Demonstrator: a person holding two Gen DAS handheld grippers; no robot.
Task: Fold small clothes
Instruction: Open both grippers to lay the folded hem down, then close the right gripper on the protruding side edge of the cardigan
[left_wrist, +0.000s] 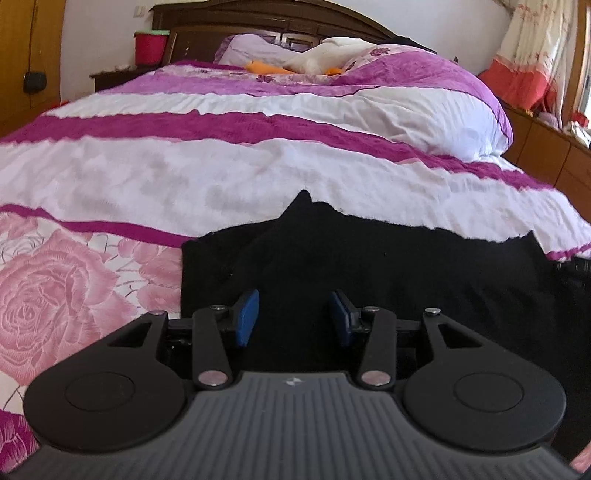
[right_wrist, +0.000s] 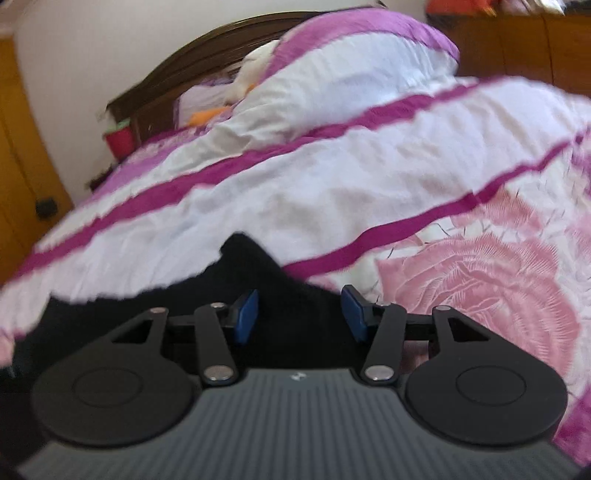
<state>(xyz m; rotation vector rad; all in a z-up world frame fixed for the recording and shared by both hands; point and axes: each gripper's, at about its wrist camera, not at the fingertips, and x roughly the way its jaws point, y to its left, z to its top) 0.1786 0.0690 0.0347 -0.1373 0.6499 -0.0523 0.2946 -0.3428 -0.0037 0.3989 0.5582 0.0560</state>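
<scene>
I see my left gripper (left_wrist: 294, 318) with fingers spread apart, empty, over the black knitted garment (left_wrist: 388, 280) lying on the bed's pink-rose, purple-and-white striped quilt (left_wrist: 221, 173). The garment's ragged far edge peaks just ahead; open quilt stretches beyond. My right gripper (right_wrist: 300, 315), fingers likewise released, sits above the garment's right edge.

Counted: one black garment (left_wrist: 369, 266), two grippers, left gripper (left_wrist: 294, 317) and right gripper (right_wrist: 299, 314), one quilt (left_wrist: 229, 166), one red bucket (left_wrist: 150, 46), one headboard (left_wrist: 266, 18).
</scene>
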